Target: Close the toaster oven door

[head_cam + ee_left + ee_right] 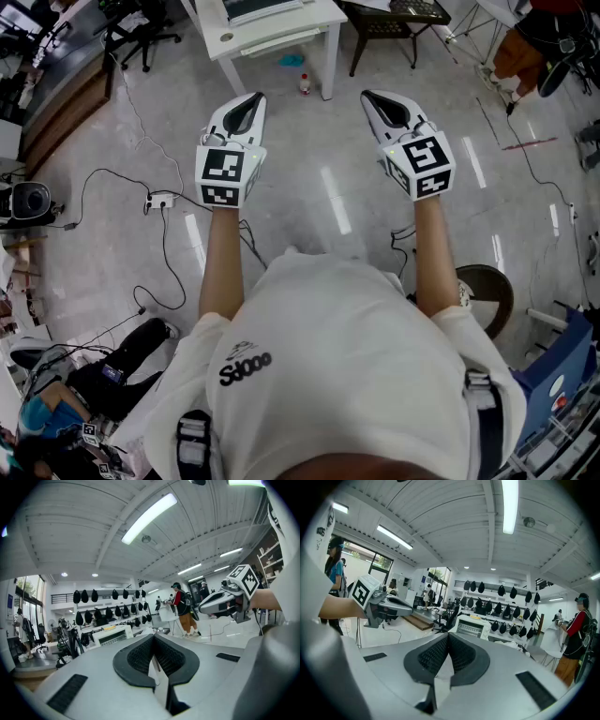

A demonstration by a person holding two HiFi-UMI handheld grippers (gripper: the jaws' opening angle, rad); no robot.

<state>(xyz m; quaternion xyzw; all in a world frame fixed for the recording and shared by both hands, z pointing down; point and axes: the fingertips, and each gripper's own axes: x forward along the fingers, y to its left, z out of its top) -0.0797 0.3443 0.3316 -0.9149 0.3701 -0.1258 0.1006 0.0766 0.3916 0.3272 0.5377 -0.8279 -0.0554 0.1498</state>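
Presently left gripper (251, 103) and right gripper (375, 101) are both closed, empty and well apart from the toaster oven (471, 628), so the door remains to be reached.

Head view looks steeply down at the floor (309, 159); left gripper view and right gripper view face level, sharing the far toaster oven (112, 634).

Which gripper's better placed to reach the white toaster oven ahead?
Left, marginally. Both are shut, empty, far off; in head view the left gripper faces the white table bearing the white toaster oven, the right gripper sits offset.
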